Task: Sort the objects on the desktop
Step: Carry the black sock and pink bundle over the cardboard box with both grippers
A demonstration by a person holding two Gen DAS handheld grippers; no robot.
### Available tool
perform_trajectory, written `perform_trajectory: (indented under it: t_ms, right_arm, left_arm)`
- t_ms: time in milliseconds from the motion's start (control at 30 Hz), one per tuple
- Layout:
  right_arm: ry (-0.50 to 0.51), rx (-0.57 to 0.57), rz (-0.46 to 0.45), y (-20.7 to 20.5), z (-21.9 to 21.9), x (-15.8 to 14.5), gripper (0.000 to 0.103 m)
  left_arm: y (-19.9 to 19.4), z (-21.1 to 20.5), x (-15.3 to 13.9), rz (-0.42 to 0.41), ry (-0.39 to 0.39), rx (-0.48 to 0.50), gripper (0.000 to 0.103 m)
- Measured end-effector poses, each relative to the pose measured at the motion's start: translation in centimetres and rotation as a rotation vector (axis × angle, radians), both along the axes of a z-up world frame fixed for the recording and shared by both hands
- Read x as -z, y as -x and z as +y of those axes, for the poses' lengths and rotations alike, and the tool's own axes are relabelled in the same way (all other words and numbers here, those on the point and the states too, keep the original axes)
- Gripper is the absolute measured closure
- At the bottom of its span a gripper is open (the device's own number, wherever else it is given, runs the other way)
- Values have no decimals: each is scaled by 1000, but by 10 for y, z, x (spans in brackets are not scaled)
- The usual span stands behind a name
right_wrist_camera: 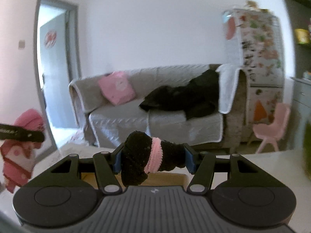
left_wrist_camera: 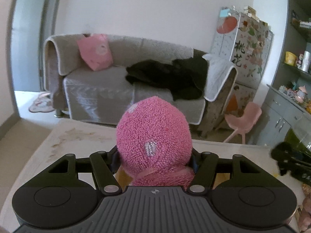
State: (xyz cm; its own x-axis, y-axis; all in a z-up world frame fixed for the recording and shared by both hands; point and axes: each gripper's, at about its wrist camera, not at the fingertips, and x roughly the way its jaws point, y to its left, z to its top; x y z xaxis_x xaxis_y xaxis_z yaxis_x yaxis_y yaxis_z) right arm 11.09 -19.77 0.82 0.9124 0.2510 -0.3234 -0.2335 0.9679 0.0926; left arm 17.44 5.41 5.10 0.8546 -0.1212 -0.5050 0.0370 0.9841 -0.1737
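Observation:
My left gripper [left_wrist_camera: 154, 163] is shut on a fluffy pink sock [left_wrist_camera: 153, 136] with pale spots, held up above the table [left_wrist_camera: 64, 139]. My right gripper [right_wrist_camera: 153, 160] is shut on a black sock with a pink ruffled band [right_wrist_camera: 153, 155], also held above the table. The pink sock and the left gripper also show at the left edge of the right wrist view [right_wrist_camera: 21, 141]. The right gripper's dark body shows at the right edge of the left wrist view [left_wrist_camera: 289, 161]. A light wooden surface [right_wrist_camera: 167, 177] lies under the right gripper's fingers.
A beige stained tabletop lies below both grippers. Behind it stand a grey sofa [left_wrist_camera: 116, 89] with a pink cushion and dark clothes, a small pink chair [left_wrist_camera: 243, 118], a patterned fridge [left_wrist_camera: 246, 50] and grey shelves [left_wrist_camera: 291, 73]. A doorway [right_wrist_camera: 56, 77] is at the left.

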Motion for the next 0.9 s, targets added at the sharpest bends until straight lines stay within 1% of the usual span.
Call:
perform_trajectory:
  t_ms: [100, 167, 300, 467, 567, 667, 733, 833, 900]
  right_arm:
    - [17, -53, 31, -21, 21, 6, 47]
    - [26, -75, 60, -32, 31, 11, 47]
    - [50, -100, 129, -50, 48, 28, 47]
    - [80, -116, 229, -64, 61, 56, 47]
    - [120, -109, 272, -68, 70, 70, 47]
    - [121, -104, 315, -70, 70, 81, 47]
    - [133, -97, 333, -74, 73, 86, 47]
    - [148, -83, 359, -78, 76, 93, 47]
    - [152, -74, 371, -86, 80, 97, 47]
  left_arm:
    - [-26, 2, 19, 37, 25, 43, 33]
    - [-44, 3, 34, 87, 28, 58, 33]
    - [-69, 4, 66, 170, 72, 91, 33]
    - [-83, 0, 90, 221, 60, 114, 33]
    - [-90, 0, 101, 250, 39, 101, 33]
    - [-95, 3, 113, 297, 25, 94, 33]
    - [-100, -3, 117, 315, 14, 104, 32]
    - [-100, -8, 125, 338, -26, 102, 32]
    - [-101, -10, 130, 352, -26, 105, 32]
